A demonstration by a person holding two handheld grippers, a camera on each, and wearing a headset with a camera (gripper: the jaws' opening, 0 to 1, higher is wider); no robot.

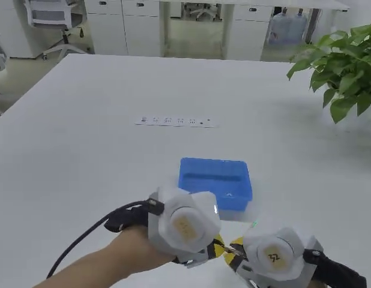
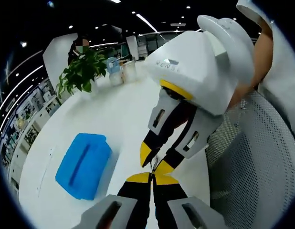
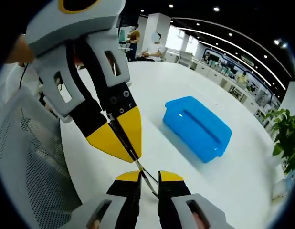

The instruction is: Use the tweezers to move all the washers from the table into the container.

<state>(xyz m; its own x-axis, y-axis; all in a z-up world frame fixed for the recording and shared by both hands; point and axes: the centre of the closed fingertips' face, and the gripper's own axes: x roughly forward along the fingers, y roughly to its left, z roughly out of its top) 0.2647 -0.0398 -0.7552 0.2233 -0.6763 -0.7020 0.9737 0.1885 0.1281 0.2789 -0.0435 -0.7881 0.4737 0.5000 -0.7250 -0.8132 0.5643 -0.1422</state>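
Checking the near side of the table (image 1: pixel 83 132): the tweezers (image 3: pixel 143 174) are seen bridging the left gripper (image 2: pixel 152 178) and the right gripper (image 3: pixel 154 177), which are set tip to tip, right of centre. The left gripper's jaws are shut on the tweezers' thin metal; in the right gripper view its yellow pads (image 3: pixel 109 140) are closed around it. The right gripper's jaws are set narrow, with the tweezers' legs lying in the gap. Whether the legs are actually squeezed cannot be told. The blue container (image 1: pixel 230 198) is placed on the table just beyond the grippers, on the far side of the left one, with its long side running left to right. A white label strip (image 1: pixel 175 121) is laid farther back, around centre. A potted plant (image 1: pixel 344 72) is seen at the far right.
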